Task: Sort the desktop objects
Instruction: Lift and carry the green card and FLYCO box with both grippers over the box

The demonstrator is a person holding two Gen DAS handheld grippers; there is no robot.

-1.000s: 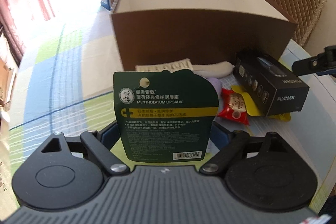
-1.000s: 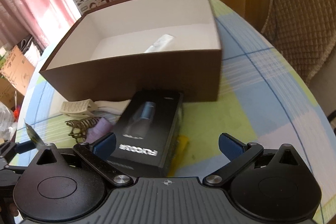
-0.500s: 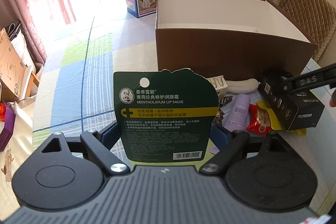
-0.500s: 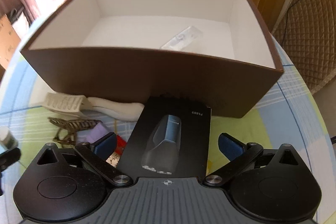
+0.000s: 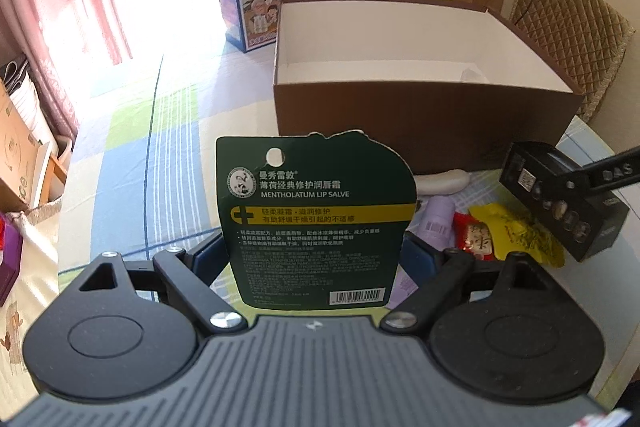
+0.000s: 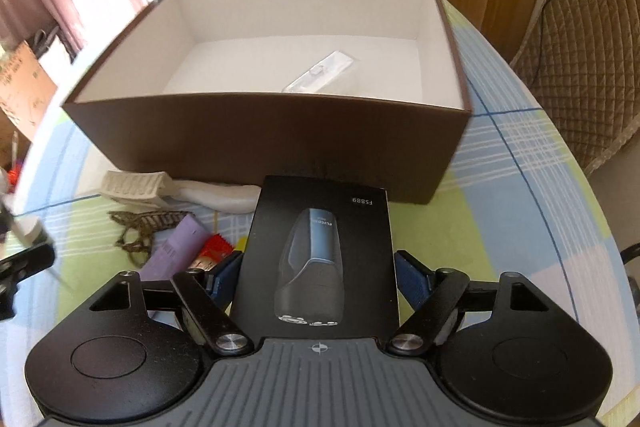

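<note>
Brown box (image 6: 260, 143) on the surface holds just one clear packet (image 6: 320, 77), so sorting's barely begun. Right gripper (image 6: 318, 273) clamped on shaver box (image 6: 320, 255), left gripper (image 5: 316, 253) clamped on lip salve card (image 5: 316, 219); both near box, not in yet. Small bits (image 6: 160, 227) left.

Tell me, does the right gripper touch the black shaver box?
Touching. In the right wrist view both fingers of the right gripper press against the sides of the black shaver box, with no gap showing.

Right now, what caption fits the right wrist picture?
Right gripper holding a black shaver box before the open brown box.
</note>
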